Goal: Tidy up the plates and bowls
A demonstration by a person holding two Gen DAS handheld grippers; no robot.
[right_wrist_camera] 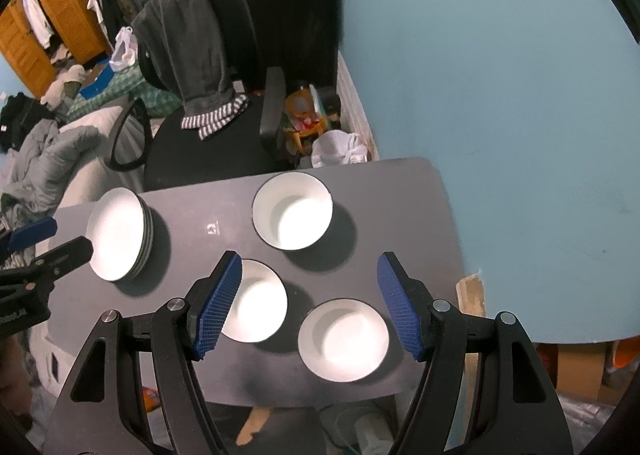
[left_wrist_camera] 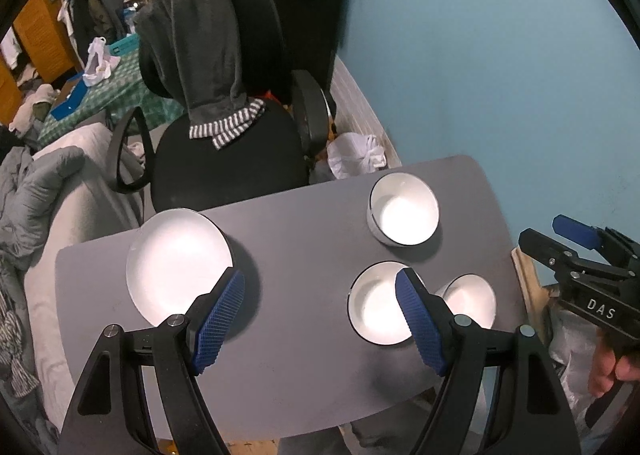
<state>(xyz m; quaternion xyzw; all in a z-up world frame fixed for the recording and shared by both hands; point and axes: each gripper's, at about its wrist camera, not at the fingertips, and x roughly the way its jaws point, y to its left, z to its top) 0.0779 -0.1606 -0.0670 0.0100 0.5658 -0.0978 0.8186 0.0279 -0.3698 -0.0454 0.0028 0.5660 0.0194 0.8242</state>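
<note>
Left gripper (left_wrist_camera: 320, 319) and right gripper (right_wrist_camera: 310, 305) point steeply downward, jaws spread, empty.

The letters "DAS" stand in white on the black body of the right tongs (left_wrist_camera: 576, 231), seen at the right edge of the left wrist view. On the grey surface (right_wrist_camera: 192, 255), between the stack of plates and the far bowl, a small white mark (right_wrist_camera: 211, 229) shows in the right wrist view; it is too small to read. On the body of the left tongs (right_wrist_camera: 50, 239), at the left edge of that view, some white lettering is too blurred to make out.
</note>
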